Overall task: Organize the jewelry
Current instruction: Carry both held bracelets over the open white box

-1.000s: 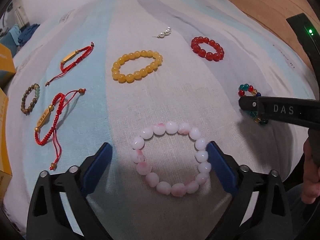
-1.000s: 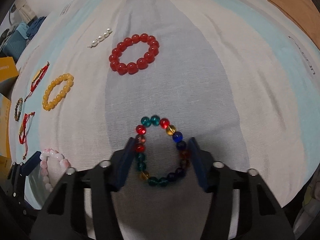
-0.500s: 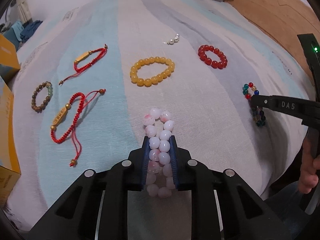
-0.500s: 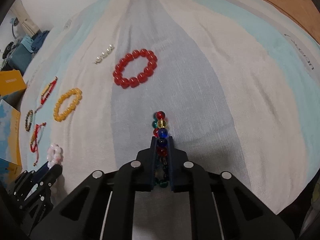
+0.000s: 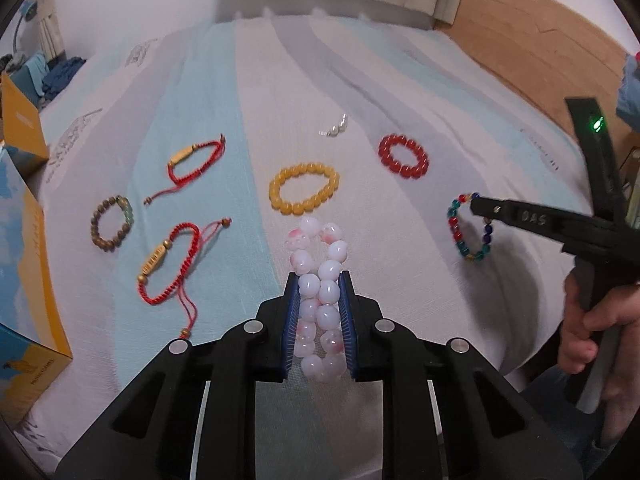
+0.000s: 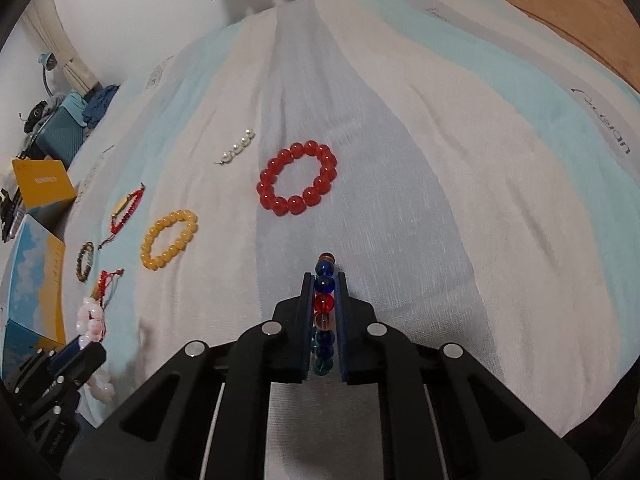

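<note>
My left gripper (image 5: 320, 280) is shut on a pink-and-white bead bracelet (image 5: 316, 248), squeezed into a narrow double row between the blue pads and held just above the striped bedsheet (image 5: 240, 100). To the right, my right gripper (image 5: 480, 204) holds a multicoloured glass-bead bracelet (image 5: 456, 224) that hangs as a loop under its tip. In the right wrist view that gripper (image 6: 325, 280) is shut on the same bracelet (image 6: 324, 304), seen edge-on between the pads. The pink bracelet (image 6: 90, 320) shows at the far left there.
On the sheet lie a yellow bead bracelet (image 5: 304, 194), a red bead bracelet (image 5: 403, 156), a short pearl strand (image 5: 338, 128), two red cord bracelets (image 5: 194, 160) (image 5: 168, 264) and a brown bead bracelet (image 5: 110, 222). Yellow-and-blue boxes (image 5: 24, 280) stand at the left edge. A person's hand (image 5: 588, 320) grips the right tool.
Both grippers stood open around bracelets lying flat; they have shut on them and risen. The pink bracelet is pinched flat, and the multicoloured one hangs off the sheet.
</note>
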Motion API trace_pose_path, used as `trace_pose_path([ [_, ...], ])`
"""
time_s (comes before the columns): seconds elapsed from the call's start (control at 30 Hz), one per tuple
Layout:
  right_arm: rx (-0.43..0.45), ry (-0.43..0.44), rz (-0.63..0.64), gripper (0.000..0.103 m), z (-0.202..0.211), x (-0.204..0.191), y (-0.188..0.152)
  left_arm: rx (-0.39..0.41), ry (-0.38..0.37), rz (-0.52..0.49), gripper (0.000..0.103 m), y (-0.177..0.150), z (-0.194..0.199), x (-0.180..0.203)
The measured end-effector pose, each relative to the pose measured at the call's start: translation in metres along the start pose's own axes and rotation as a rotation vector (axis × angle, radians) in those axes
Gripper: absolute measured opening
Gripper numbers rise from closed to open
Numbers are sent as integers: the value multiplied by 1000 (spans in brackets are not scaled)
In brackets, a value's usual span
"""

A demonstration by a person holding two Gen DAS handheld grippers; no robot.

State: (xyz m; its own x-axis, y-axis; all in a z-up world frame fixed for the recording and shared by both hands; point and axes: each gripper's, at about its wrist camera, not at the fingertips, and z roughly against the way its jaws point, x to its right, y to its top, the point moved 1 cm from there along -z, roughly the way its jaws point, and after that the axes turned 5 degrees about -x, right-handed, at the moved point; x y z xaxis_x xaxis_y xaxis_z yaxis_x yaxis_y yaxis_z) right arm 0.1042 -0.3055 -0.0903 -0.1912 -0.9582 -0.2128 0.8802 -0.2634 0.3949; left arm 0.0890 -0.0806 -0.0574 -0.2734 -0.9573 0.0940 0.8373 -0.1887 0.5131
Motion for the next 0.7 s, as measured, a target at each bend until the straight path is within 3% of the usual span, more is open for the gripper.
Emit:
trace_pose_path([
  [0.47, 20, 10, 33, 9, 34, -24, -7, -26, -82, 54, 18, 11, 32, -8],
  [0.7, 26, -1, 39, 9, 57, -34, -8, -18, -86, 50, 18, 20, 53, -19],
])
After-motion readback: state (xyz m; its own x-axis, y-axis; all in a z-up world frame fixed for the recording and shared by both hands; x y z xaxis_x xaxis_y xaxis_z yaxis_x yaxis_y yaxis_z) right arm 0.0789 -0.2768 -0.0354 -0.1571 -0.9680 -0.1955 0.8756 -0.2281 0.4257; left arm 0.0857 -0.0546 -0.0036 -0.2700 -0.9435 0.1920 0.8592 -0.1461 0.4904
